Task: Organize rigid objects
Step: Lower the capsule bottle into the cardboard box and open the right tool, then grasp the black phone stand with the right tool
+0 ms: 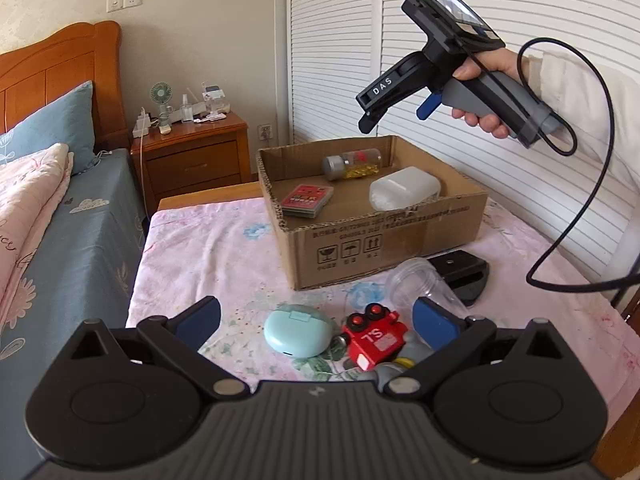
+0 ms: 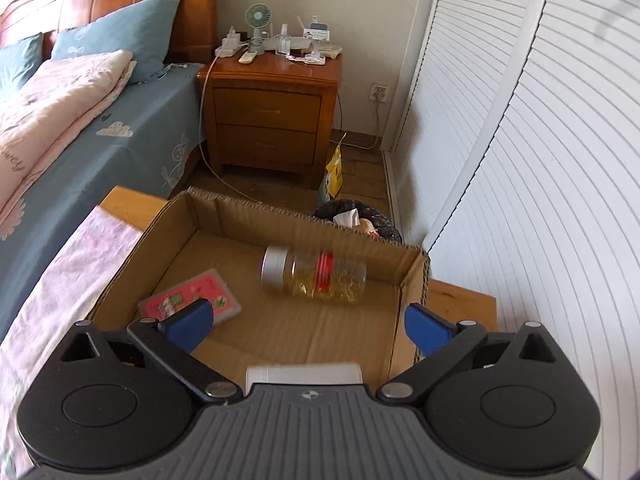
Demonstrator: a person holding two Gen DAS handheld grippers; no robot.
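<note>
Cardboard box (image 1: pixel 384 236) sits open-topped on the pink cloth (image 1: pixel 208 248), its far rim near the table's back edge, with bare floor space inside between the red card pack (image 1: pixel 306 200), the lying pill jar (image 1: pixel 352 164) and the white plastic container (image 1: pixel 404 188). My left view alone shows what waits outside the box: a mint case (image 1: pixel 298 334), a red toy truck (image 1: pixel 374 336) and a clear jar (image 1: pixel 424 284), just ahead of my left gripper (image 1: pixel 316 322), fingers apart and empty. My right gripper (image 2: pixel 308 322) hangs above the box, tilted down, fingers wide with nothing clamped; the jar (image 2: pixel 316 276) looks blurred, possibly rolling.
</note>
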